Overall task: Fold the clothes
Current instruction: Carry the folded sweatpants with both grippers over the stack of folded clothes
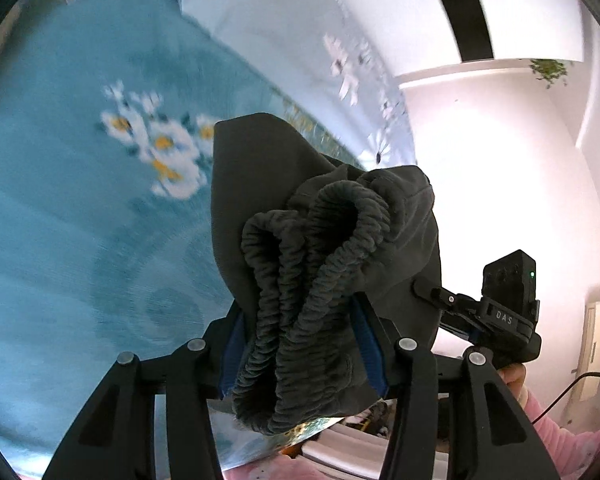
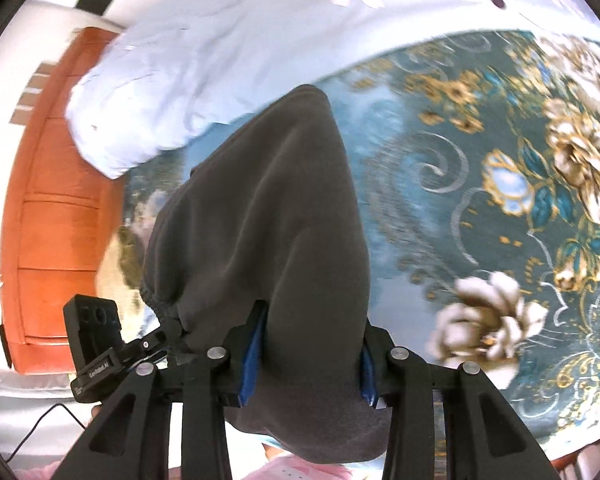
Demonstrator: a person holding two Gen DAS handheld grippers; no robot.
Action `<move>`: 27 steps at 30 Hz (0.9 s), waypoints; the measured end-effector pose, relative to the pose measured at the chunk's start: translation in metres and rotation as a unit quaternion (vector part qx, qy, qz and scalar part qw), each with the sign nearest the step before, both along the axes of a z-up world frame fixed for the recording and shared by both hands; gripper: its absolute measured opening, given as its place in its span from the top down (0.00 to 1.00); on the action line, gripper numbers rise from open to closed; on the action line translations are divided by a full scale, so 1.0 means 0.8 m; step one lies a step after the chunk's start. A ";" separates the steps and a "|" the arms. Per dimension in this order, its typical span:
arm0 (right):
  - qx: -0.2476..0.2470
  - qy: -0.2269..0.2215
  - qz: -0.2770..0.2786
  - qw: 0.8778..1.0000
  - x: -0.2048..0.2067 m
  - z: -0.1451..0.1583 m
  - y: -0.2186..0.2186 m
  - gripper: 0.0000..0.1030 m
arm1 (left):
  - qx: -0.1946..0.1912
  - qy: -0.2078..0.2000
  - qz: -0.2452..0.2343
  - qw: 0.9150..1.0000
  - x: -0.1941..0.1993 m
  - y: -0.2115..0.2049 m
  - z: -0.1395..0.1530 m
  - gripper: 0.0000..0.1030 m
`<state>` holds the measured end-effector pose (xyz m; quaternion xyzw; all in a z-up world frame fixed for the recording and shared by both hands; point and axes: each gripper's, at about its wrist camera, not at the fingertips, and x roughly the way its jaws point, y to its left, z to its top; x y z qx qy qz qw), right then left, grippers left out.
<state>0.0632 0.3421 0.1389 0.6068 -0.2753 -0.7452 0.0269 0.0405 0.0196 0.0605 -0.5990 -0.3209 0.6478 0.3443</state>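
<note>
Below me lies the teal flowered bedspread (image 1: 60,200). My left tongs (image 1: 300,344) pinch the dark trousers (image 1: 320,240) at the bunched waistband, my right tongs (image 2: 308,356) pinch their cloth; I should pull both apart evenly before lowering.

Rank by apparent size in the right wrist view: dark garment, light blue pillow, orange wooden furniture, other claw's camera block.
1. dark garment, though it sits right at the lens in the right claw, so inflated
2-3. light blue pillow and orange wooden furniture, too close to rank
4. camera block

Both wrist views close above bedspread (image 1: 60,220)
</note>
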 end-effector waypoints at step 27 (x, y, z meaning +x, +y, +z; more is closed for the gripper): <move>-0.092 0.152 0.234 0.956 -0.037 0.123 -0.272 0.60 | -0.064 0.121 0.260 0.956 0.140 -0.253 0.171 0.50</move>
